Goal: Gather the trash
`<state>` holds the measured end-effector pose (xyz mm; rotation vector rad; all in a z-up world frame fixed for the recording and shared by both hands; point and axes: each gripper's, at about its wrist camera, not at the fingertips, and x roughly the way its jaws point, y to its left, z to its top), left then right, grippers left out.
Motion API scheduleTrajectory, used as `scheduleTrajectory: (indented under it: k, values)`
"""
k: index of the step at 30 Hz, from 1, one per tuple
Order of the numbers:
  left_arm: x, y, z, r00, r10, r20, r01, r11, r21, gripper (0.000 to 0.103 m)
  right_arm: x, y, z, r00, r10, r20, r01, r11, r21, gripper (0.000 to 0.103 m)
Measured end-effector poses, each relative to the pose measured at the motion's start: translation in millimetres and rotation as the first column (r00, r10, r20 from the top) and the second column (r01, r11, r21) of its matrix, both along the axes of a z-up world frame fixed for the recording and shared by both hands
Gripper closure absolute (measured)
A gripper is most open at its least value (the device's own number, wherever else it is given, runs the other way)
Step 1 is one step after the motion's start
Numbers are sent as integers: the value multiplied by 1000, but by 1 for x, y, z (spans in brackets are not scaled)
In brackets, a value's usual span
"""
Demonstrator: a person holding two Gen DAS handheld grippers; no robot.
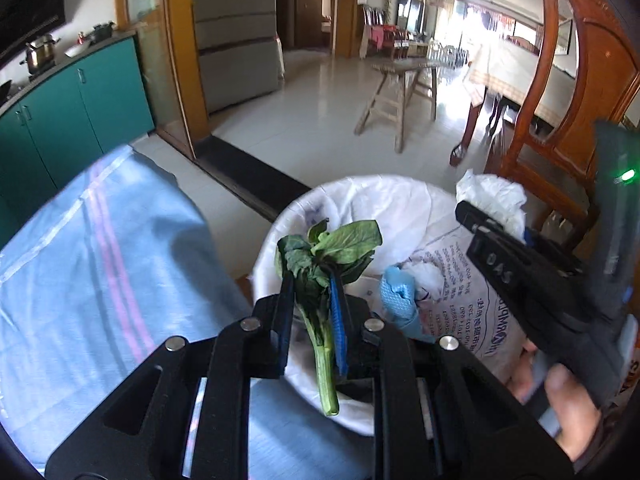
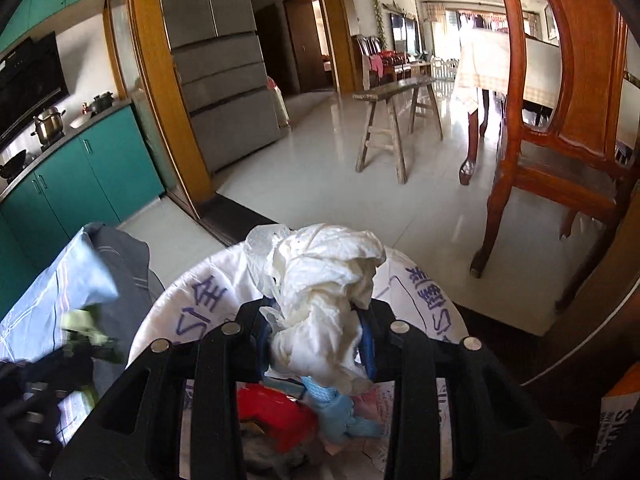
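At lower centre of the left wrist view, the left hand-held gripper [image 1: 316, 300] is clamped on a leafy green stalk [image 1: 320, 276] above the white trash bag [image 1: 400, 200]. In the right wrist view, the right hand-held gripper [image 2: 316, 332] pinches crumpled white tissue [image 2: 324, 280] over the same bag at centre.

Trash bin [image 1: 352, 200] beside the cloth-covered table [image 1: 100, 264], chair [image 2: 560, 152] right of bin, bench [image 2: 392, 96] behind.

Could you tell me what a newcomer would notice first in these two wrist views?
The left gripper is shut on a wilted leafy green stalk above a white sack-lined bin. The right gripper clamps a crumpled white tissue wad over the same bin, where a blue cloth and red wrapper lie.
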<state>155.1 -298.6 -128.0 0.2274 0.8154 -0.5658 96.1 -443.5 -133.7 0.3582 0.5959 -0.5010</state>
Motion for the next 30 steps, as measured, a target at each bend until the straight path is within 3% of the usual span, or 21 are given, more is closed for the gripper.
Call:
scheduleTrajectory:
  k: [4,6,8,10,15,17,23,28,30]
  values:
    - [-1,-20,-19,999,-30,-34,31,999,20,84,0,-6,-2,1000,-11,3,11,1000,18,68]
    - [-1,-27,-26,998,-53,-47,54,998,31,79,1,-11,-6,1000,-5,-9,5,1000,18,68]
    - [-3,-28,-28,998,-54,-36,55,998,39,42,4,-9,-7,1000,3,-21,-3,1000,18,68]
    - [-6,-22,-23,999,-31,10,31,999,32,33,8,-7,-7,999,17,-28,-17,1000,22,65]
    - [-7,1,-7,997,27,66,-29,999,28,26,9,-2,-6,999,25,-33,-25,999,20,42]
    - [-9,15,1,995,59,86,-61,998,19,22,5,-2,-3,1000,6,-6,-6,1000,9,27]
    - [-25,64,28,971,173,164,-176,984,0,11,-10,3,12,991,-38,130,41,999,-22,7]
    - [-50,124,59,936,271,226,-272,962,-29,5,-15,25,26,979,-15,204,39,992,-116,4]
    - [-60,146,71,920,305,248,-303,952,-45,4,-26,45,36,957,51,285,-1,985,-175,4]
